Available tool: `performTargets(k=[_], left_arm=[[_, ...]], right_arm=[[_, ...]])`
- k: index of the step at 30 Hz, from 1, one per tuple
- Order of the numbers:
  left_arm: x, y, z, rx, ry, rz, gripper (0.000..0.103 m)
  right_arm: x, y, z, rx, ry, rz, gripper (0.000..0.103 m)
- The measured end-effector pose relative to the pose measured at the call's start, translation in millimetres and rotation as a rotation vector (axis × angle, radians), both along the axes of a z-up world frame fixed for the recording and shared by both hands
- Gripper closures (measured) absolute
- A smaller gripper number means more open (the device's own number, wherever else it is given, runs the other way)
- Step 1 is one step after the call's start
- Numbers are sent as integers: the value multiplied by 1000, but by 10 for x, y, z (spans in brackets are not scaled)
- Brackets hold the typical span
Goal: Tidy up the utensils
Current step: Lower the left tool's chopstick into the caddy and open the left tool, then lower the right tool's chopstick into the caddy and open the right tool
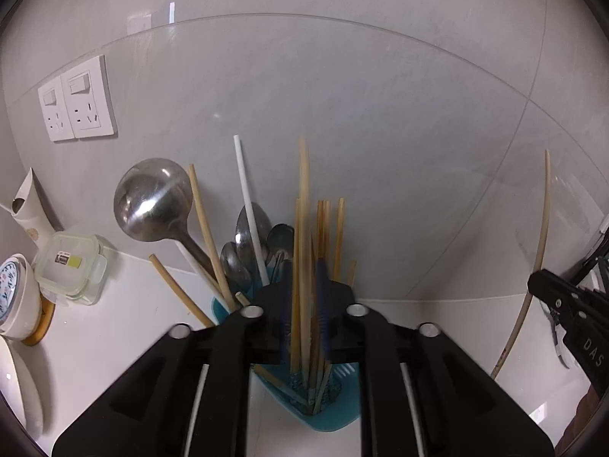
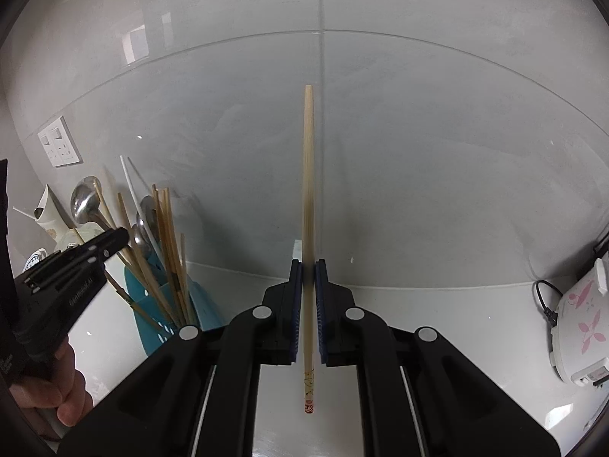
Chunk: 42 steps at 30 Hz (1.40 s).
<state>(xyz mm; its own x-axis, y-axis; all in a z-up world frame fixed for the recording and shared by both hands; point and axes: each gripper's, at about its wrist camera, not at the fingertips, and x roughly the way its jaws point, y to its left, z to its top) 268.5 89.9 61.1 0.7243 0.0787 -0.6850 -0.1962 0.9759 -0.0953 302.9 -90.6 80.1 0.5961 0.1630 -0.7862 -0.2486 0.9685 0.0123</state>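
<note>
My right claw (image 2: 308, 304) is clamped on one wooden chopstick (image 2: 308, 198). The chopstick stands straight up between my blue pads (image 2: 295, 304), over the white counter (image 2: 437, 342) near its back edge by the wall, with its painted end hanging down below them. I think it is very light, stiff and smooth, so it could slip or spin if I squeeze softly. I hold it low down, and I think that makes the long top end wobbly. Closer to the middle would be steadier.

My left claw (image 1: 304, 312) is at the teal utensil holder (image 1: 335, 407), which stands near the back edge of the counter. Chopsticks (image 1: 300, 266) stand up between its pads, but the picture is blurry there, so I cannot tell if it is squeezing them or just around them.

I count about ten chopsticks in the holder, maybe more. They overlap, so I am not sure. I see one big steel ladle (image 1: 152, 198), about four steel spoons (image 1: 251, 228) and one white stick (image 1: 249, 209).

Near the left edge of the counter are a clear food box (image 1: 70, 266) and a white bowl (image 1: 17, 297). On the wall there are two sockets (image 1: 76, 103). At the far right stands one rice cooker (image 2: 582, 323) with pink flowers.
</note>
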Motion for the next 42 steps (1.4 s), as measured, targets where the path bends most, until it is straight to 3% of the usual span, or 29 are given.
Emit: performTargets(k=[1,4,5,13,19,32,34,37,42], left_arm=[[-14,17,10,5,3,8,54],[-91,74,63,25,10,20,40],[-115,97,76,29,24,24,30],[-417,429,150,10,81,87,6],[-625,698,124,1,107,126,6],[-696,909,-44,-21,139,148,6],[-712,880,-30,-25,138,136,6],[-740,826,0,-13,130,119,6],[-840,748,65,-7,117,100,6]], right_arm=[[6,40,6,3,-3,9,97],[11,136,32,21,-11,32,97],[13,176,47,33,-17,41,97],[60,537,149,133,-67,126,97],[86,815,112,179,-87,182,97],[11,1152,-216,116,-23,232,93],[-31,1123,-228,103,-24,220,75],[-97,1011,-194,106,-25,184,56],[-272,799,-68,99,-40,154,36]])
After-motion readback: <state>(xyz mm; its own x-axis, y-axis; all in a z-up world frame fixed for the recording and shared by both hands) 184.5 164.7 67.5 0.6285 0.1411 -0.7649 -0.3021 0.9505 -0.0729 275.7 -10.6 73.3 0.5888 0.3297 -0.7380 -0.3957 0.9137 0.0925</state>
